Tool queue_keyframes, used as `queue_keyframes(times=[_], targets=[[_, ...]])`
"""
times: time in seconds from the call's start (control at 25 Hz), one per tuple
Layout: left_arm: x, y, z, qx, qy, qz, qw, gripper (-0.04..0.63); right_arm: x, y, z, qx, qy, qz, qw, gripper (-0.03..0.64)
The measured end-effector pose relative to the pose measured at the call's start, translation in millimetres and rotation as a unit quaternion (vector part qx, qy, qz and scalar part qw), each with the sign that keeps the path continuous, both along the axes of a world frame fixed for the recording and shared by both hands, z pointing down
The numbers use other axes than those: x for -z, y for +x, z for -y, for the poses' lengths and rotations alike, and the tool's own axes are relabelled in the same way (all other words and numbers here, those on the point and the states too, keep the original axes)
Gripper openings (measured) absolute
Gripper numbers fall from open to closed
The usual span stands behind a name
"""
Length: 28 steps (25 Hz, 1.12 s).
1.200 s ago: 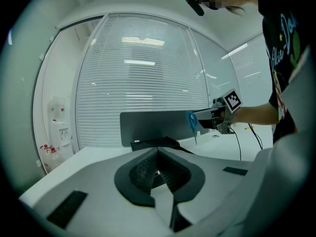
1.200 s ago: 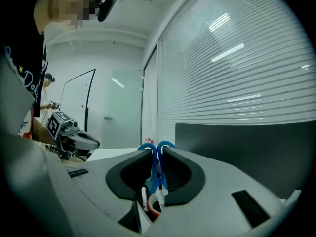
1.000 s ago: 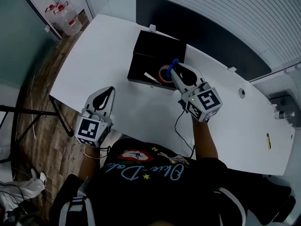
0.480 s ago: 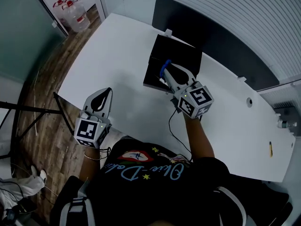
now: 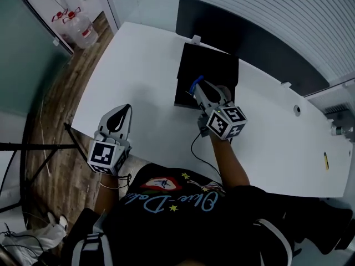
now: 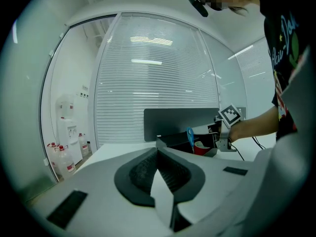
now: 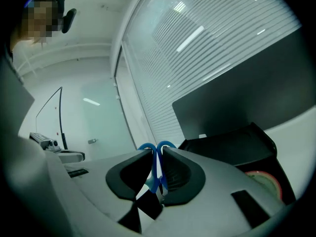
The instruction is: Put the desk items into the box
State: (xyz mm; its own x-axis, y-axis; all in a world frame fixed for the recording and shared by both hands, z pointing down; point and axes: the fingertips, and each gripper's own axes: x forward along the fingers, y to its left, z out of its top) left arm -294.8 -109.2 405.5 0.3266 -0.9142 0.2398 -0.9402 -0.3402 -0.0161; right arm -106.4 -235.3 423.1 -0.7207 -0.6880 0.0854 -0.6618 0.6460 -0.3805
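Observation:
The black box stands open on the white desk in the head view. My right gripper hangs over the box's near edge, shut on blue-handled scissors. In the right gripper view the scissors stand upright between the pads, with the box and a red tape roll inside it beyond. My left gripper is shut with nothing in it, at the desk's near left edge. From the left gripper view I see the box, the scissors and the tape roll.
A dark partition panel runs behind the desk. A thin black cable lies on the desk near my right arm. A small yellow item sits at the far right. Water bottles stand on the floor at the far left.
My right gripper has rolled and sunk towards the box's near edge, still holding the scissors. The tape roll is now hidden under it in the head view. The left gripper stays shut.

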Motion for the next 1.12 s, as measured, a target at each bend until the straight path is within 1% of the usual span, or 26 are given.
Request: queue_keyframes(times=[0.2,0.36,0.72,0.8,0.96,1.04,1.12], targets=[[1.2,5.3,12.3,-0.025,0.004,-0.012,0.9996,0.003,-16.7,17.2,0.4,-0.045,-0.023,0.002,0.999,0.082],[-3.1,10.4,17.1,-0.043,0.002,-0.009,0.9990,0.003,-20.6,31.8,3.1,-0.075,-0.031,0.011,0.997,0.083],[-1.0,17.4,22.4,-0.057,0.004,-0.016,0.9983,0.003,-31.6,69.5,6.8,-0.141,-0.060,0.012,0.988,0.086],[-1.1,20.4,22.3,-0.060,0.005,-0.015,0.9981,0.003,-34.0,73.3,8.9,-0.142,-0.062,0.001,0.988,0.087],[-2.4,24.8,21.5,-0.063,0.004,-0.015,0.9979,0.003,-36.1,72.4,12.0,-0.125,-0.068,-0.034,0.989,0.091],[-2.7,25.7,20.1,-0.061,0.003,-0.020,0.9979,0.003,-35.8,70.9,9.8,-0.114,-0.058,-0.067,0.989,0.094],[-3.5,25.1,19.1,-0.059,0.001,-0.023,0.9980,0.003,-34.2,66.2,8.4,-0.099,-0.036,-0.110,0.988,0.097]])
